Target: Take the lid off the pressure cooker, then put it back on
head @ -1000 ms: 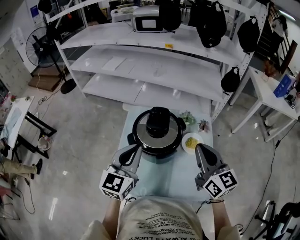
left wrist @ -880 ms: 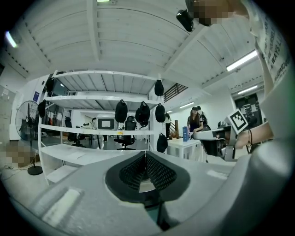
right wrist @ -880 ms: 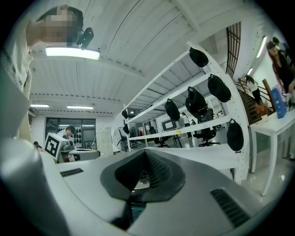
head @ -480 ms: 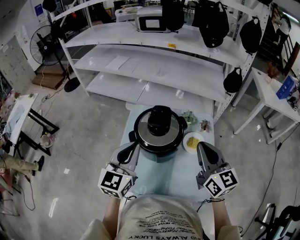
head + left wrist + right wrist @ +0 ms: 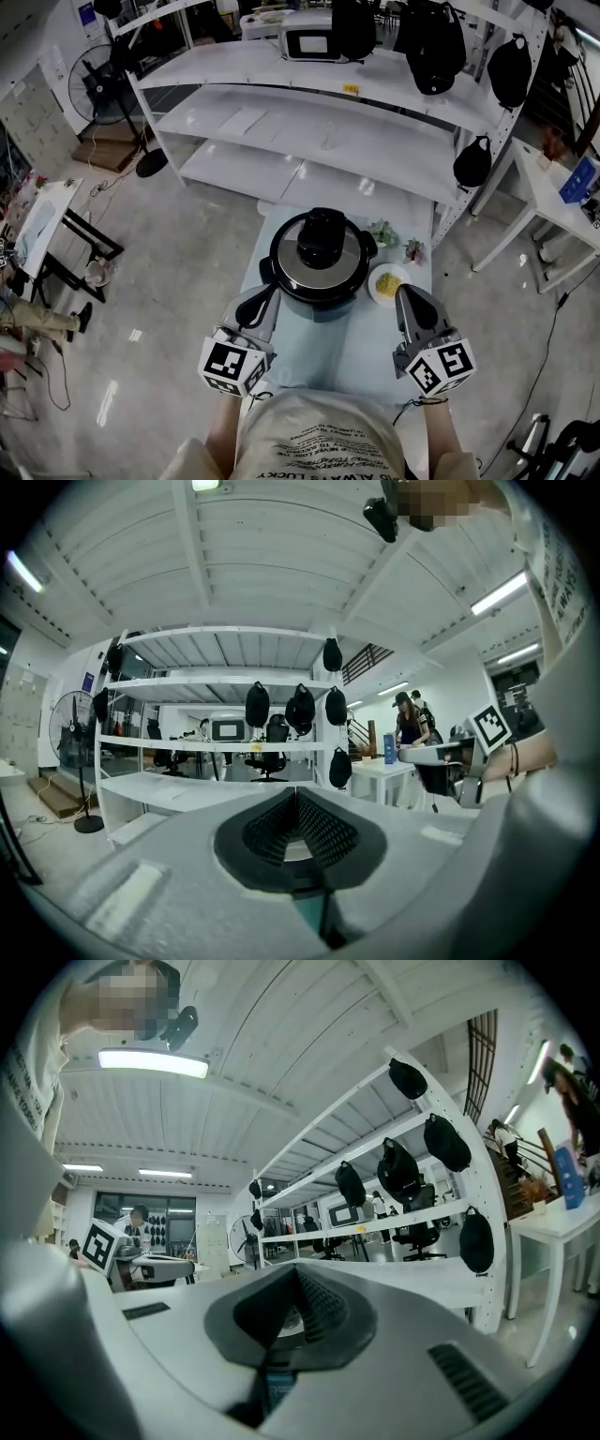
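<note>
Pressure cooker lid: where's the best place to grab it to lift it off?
Probably the black handle in the middle of the lid, coming from above. It sticks up from the flat shiny top, so it looks easy to pinch.

bare table (image 5: 328,354) strip before cooker (image 5: 319,267); plate (image 5: 373,287) crowds its right flank, shelf rack (image 5: 309,141) behind

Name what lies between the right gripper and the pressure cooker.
A small white plate of yellow food, seen in the head view.

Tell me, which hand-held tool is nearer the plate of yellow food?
The right tool, its tip close by the plate; the left tool is at the pressure cooker's other side.
</note>
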Demonstrator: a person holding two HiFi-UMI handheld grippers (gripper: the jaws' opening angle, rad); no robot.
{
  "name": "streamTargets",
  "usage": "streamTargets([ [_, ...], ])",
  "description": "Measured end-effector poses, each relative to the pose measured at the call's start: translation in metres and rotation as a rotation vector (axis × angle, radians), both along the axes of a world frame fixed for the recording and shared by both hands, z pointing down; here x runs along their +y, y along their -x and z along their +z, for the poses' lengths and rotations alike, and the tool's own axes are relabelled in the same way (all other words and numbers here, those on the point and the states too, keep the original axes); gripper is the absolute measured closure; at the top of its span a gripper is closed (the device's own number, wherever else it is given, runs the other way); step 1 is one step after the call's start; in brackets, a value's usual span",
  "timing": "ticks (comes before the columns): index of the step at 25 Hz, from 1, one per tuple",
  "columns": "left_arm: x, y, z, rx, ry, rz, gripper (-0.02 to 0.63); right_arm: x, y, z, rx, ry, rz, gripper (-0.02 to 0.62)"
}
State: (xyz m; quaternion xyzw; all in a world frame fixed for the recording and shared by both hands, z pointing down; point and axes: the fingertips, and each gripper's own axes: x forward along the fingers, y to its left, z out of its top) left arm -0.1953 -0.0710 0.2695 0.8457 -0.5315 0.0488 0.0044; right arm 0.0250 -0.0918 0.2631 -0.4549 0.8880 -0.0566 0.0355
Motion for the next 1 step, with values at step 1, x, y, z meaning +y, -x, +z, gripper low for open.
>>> streamTargets([
  [1,0.0004,-0.0003,0.0004,0.001,0.001,-0.004,0.581,0.0000,-0.0012,0.0008,-0.001,0.003,0.002,0.591],
])
